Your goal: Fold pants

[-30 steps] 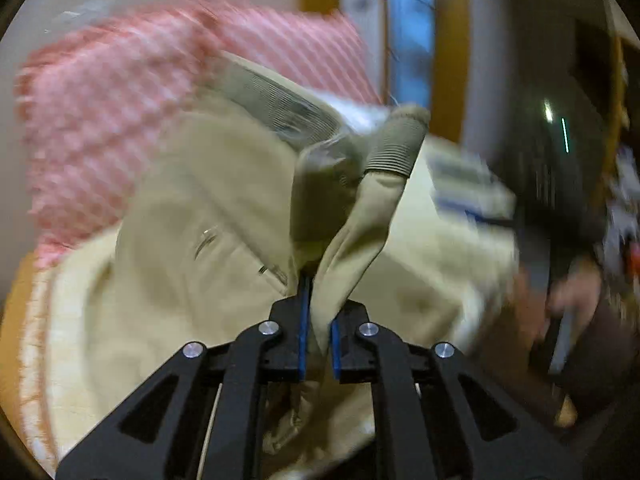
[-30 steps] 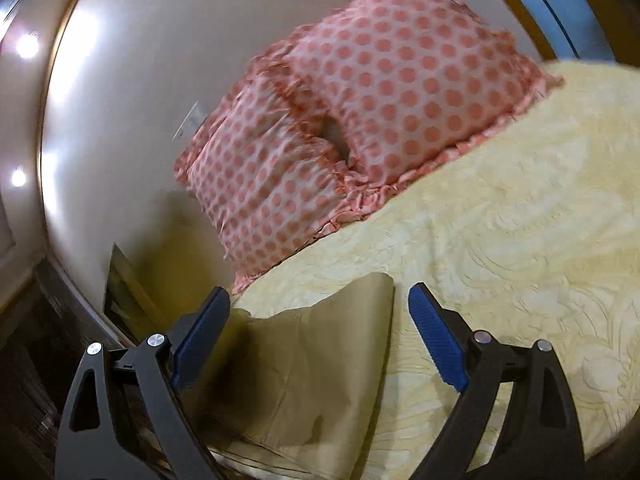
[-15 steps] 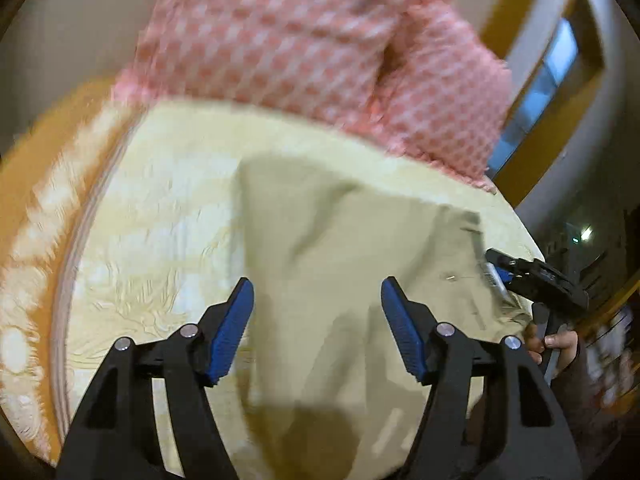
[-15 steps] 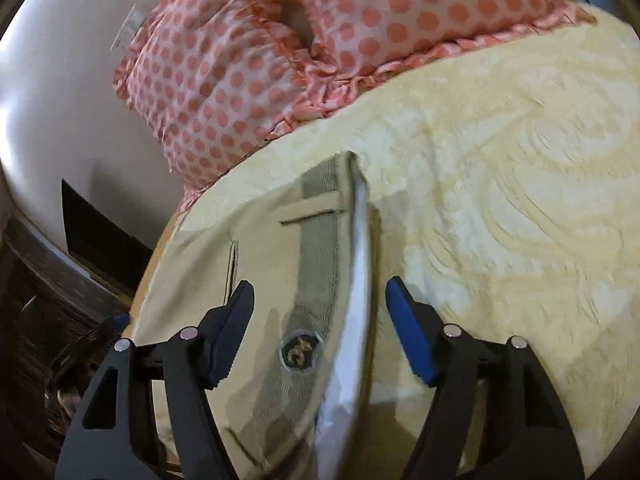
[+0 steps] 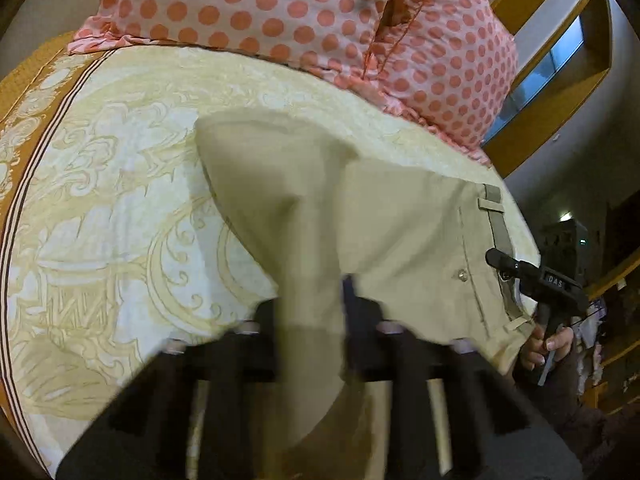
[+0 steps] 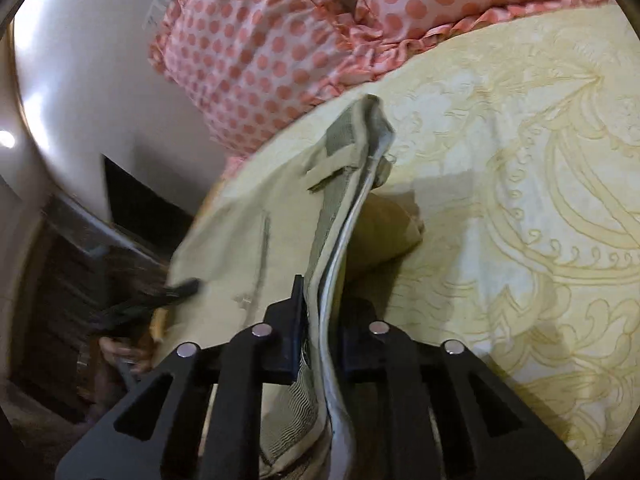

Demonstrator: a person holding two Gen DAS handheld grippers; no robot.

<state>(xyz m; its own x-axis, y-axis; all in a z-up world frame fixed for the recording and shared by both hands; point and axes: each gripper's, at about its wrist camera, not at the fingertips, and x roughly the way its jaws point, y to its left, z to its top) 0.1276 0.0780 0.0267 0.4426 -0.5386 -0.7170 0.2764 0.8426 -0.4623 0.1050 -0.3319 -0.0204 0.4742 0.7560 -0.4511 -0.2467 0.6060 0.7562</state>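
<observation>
Khaki pants (image 5: 384, 216) lie on the yellow patterned bedspread (image 5: 120, 216), waistband toward the bed's right edge. My left gripper (image 5: 316, 300) is shut on a raised fold of the pants fabric; it is blurred. In the right wrist view my right gripper (image 6: 320, 304) is shut on the waistband (image 6: 344, 184), which stands up as a ridge between the jaws. The right gripper also shows in the left wrist view (image 5: 536, 276) at the waistband edge. The left gripper shows blurred in the right wrist view (image 6: 160, 300).
Two pink polka-dot pillows (image 5: 304, 16) lie at the head of the bed, also seen in the right wrist view (image 6: 280, 32). The bed's orange border (image 5: 24, 120) runs along the left. A dark floor and furniture (image 6: 80, 280) lie past the bed edge.
Both grippers were open over the flat pants half a second ago. Now each has closed on the fabric, the left on a fold, the right on the waistband, and lifted it.
</observation>
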